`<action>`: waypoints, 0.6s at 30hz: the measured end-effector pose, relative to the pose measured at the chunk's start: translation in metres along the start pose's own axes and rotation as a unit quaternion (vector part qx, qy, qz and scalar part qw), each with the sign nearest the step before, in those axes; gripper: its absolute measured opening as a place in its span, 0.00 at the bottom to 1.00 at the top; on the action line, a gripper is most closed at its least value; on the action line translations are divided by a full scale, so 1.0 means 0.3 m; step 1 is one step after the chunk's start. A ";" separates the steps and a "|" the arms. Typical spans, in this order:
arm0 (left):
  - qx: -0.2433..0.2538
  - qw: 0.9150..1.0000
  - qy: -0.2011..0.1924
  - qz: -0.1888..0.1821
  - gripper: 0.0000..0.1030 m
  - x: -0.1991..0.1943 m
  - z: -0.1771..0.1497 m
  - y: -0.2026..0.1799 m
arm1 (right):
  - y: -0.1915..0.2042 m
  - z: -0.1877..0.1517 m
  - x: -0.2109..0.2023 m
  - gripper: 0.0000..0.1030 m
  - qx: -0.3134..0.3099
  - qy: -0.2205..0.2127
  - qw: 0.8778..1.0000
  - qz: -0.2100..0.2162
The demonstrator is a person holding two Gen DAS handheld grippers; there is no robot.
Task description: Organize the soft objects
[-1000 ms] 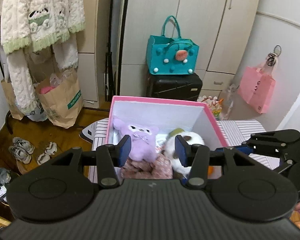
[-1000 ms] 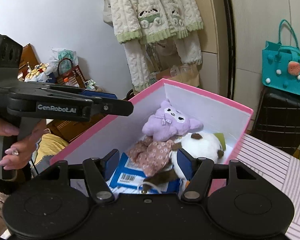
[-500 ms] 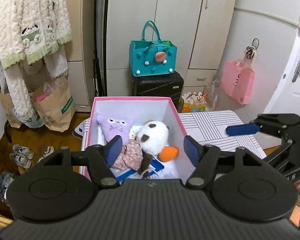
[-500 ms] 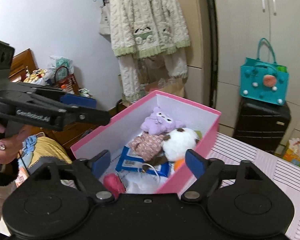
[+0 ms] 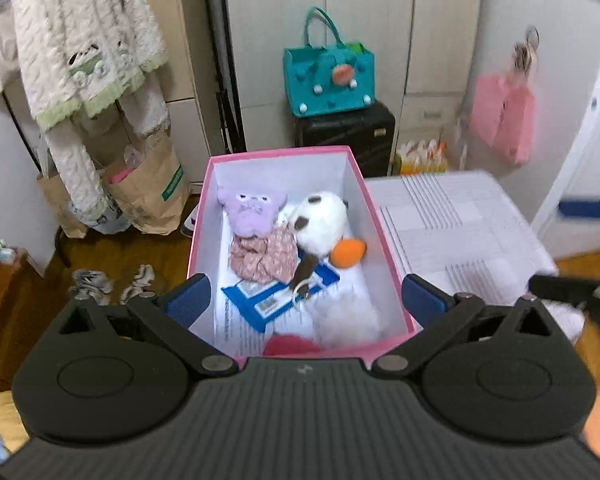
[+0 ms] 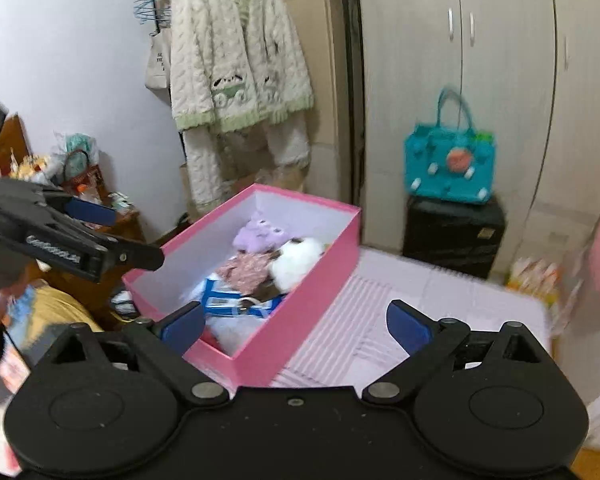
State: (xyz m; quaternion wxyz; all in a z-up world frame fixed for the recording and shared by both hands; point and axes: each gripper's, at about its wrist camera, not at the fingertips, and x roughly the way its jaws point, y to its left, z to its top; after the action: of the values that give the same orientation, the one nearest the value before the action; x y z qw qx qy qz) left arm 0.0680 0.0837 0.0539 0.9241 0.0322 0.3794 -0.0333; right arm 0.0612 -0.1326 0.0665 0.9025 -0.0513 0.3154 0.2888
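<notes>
A pink box [image 5: 374, 216] stands on the striped tabletop [image 5: 460, 220]. Inside lie a purple plush [image 5: 252, 212], a white plush with an orange beak [image 5: 320, 220], a floral cloth [image 5: 264, 256], a blue-and-white packet [image 5: 268, 296], a white fluffy piece [image 5: 348, 312] and something red [image 5: 292, 346]. My left gripper [image 5: 306, 300] hovers above the box's near end, its jaws opening wide and holding nothing. My right gripper [image 6: 296, 326] hangs off the box's right corner [image 6: 260, 360], jaws opening, also holding nothing. The left gripper [image 6: 80, 236] shows at the left of the right wrist view.
A teal bag [image 5: 328, 80] sits on a black suitcase [image 5: 344, 132] before the wardrobe. A pink bag [image 5: 504, 116] hangs at right. A cream cardigan [image 5: 84, 52], paper bags [image 5: 152, 188] and shoes [image 5: 112, 280] are left of the table.
Both grippers have drawn back and up from inside the box, and their jaws have spread wide. The plush toys and cloth stay in the box.
</notes>
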 end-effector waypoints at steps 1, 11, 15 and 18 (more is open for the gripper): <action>0.013 1.000 0.001 -0.001 1.00 -0.009 -0.007 -0.013 | 0.010 -0.005 -0.020 0.96 -0.014 -0.007 1.000 -0.010; -0.016 0.999 -0.030 -0.003 1.00 -0.077 -0.120 -0.096 | -0.022 -0.071 -0.102 0.96 -0.005 0.030 0.997 -0.073; -0.019 0.999 -0.043 0.017 1.00 -0.079 -0.152 -0.126 | -0.011 -0.125 -0.144 0.96 -0.018 0.012 0.993 -0.114; -0.022 0.999 -0.044 0.011 1.00 -0.080 -0.171 -0.141 | -0.012 -0.161 -0.187 0.96 -0.005 -0.013 0.993 -0.115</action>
State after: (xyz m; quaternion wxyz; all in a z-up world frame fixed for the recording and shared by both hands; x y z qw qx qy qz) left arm 0.0114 0.0468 0.0331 0.9408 0.0142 0.3383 -0.0165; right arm 0.0016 -0.1762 0.0614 0.9336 -0.0881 0.2938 0.1851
